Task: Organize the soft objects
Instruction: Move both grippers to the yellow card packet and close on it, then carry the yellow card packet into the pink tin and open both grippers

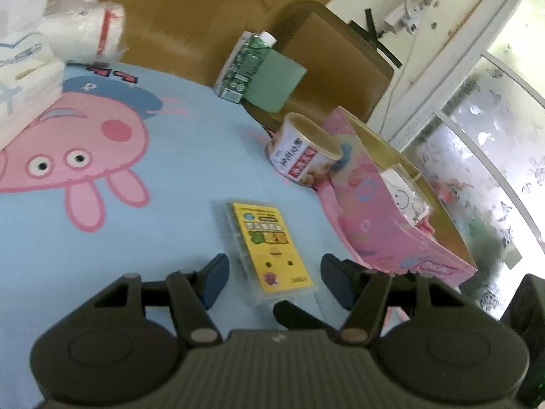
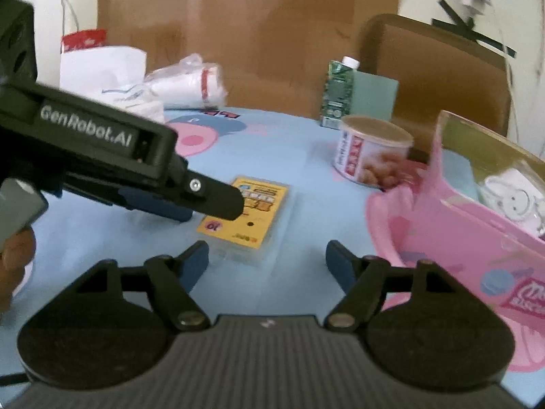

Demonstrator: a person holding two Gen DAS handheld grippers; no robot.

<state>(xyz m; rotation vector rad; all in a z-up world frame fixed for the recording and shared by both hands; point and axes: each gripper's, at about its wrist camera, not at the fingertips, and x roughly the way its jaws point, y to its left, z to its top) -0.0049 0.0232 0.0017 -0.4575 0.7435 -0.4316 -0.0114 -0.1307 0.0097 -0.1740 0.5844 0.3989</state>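
Observation:
A flat clear pack with a yellow label [image 1: 270, 248] [image 2: 247, 213] lies on the blue pig-print tablecloth [image 1: 170, 204]. My left gripper [image 1: 276, 281] stands open, its pads on either side of the pack's near end with gaps showing. In the right wrist view the left gripper [image 2: 211, 209] reaches in from the left, one fingertip over the pack. My right gripper [image 2: 269, 266] is open and empty, just short of the pack's near edge. To the right, a pink box [image 1: 391, 235] [image 2: 460, 238] holds a white soft pack with a smiling face [image 1: 405, 197] [image 2: 514, 204].
White tissue packs [image 1: 27, 78] and a plastic-wrapped white bundle [image 1: 85, 30] [image 2: 190, 85] sit at the far left. A snack can [image 1: 306, 150] [image 2: 371, 150] and a green carton [image 1: 245, 64] [image 2: 337, 92] stand beyond the pack. A brown chair back [image 2: 436, 78] rises behind the table.

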